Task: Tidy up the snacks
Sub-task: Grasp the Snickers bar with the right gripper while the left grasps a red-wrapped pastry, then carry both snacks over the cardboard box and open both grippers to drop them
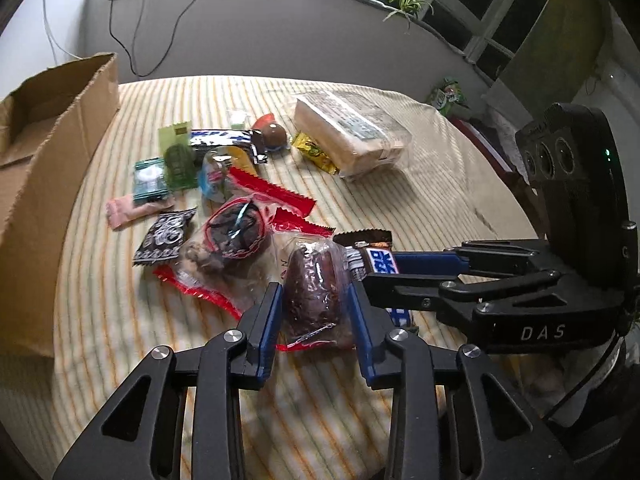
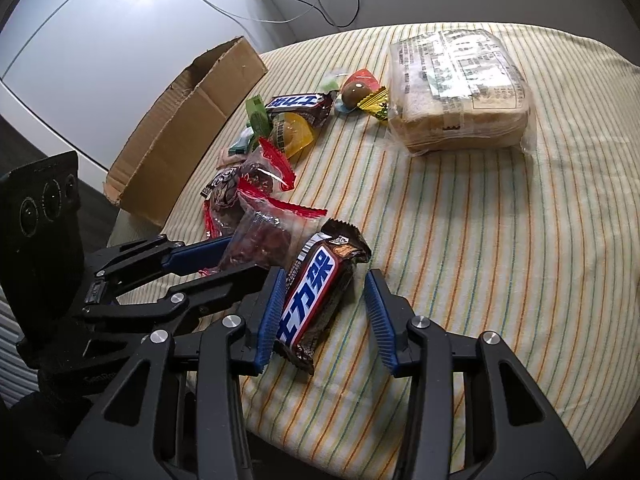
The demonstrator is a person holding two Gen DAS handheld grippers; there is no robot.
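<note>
A pile of wrapped snacks lies on a striped cloth. My left gripper [image 1: 314, 312] has its jaws around a clear packet of dark dried fruit [image 1: 314, 292]; the pads touch both sides of it. The same packet shows in the right wrist view [image 2: 260, 246]. My right gripper [image 2: 326, 304] is open around a brown Snickers bar [image 2: 316, 300] lying on the cloth; the left pad touches it and the right pad stands apart. That bar also shows in the left wrist view [image 1: 378, 260]. An open cardboard box [image 1: 48, 184] stands at the left, also in the right wrist view [image 2: 180, 132].
A wrapped loaf of bread [image 1: 352, 132] [image 2: 456, 92] lies at the far right of the pile. Other small snacks, a second Snickers bar [image 1: 220, 140] and a chocolate egg [image 1: 274, 136] lie between box and bread. A wall and cables lie behind.
</note>
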